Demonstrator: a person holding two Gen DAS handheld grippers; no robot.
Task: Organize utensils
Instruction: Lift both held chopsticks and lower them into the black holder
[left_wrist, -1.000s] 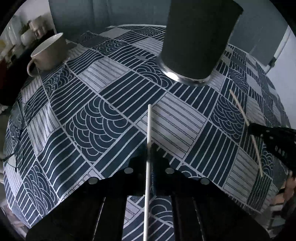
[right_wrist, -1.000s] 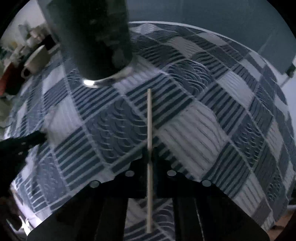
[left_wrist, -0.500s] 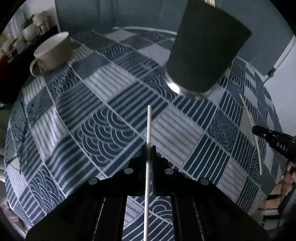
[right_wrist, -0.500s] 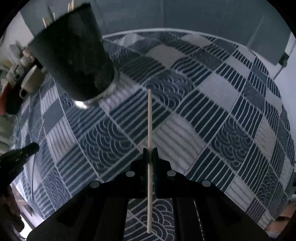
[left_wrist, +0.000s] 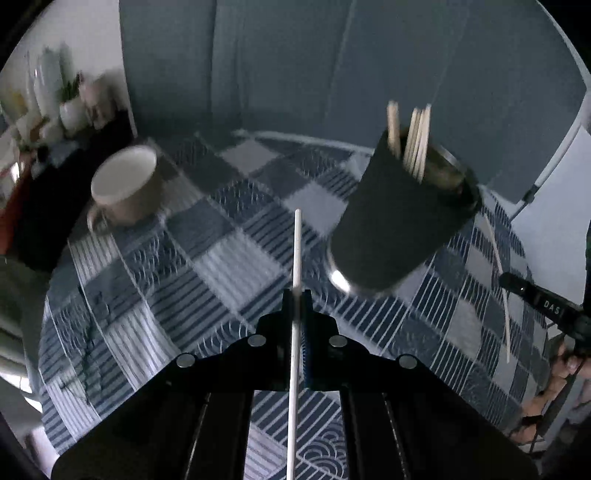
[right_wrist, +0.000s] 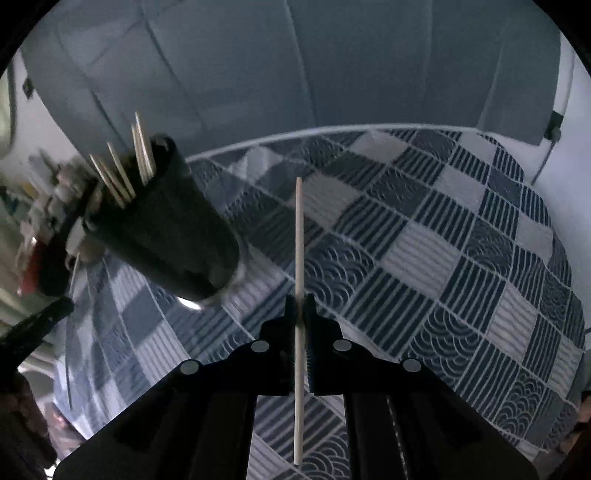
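Left gripper: clenched on a thin white chopstick that runs forward between its fingers, tip raised over the cloth

Right gripper: clamped on a pale wooden chopstick, held the same way, tip up

What changed: a second ago both cameras looked down at the base of the tall dark cylindrical holder; both grippers have since risen, so its open rim and the wooden sticks standing inside now show

Holder position: upright on the blue-and-white patterned tablecloth, right of the left gripper, left of the right one

Meaning: each stick looks high enough to be carried over the rim; likely next is tipping and lowering them in

Bystander: beige ceramic mug, well apart, far left
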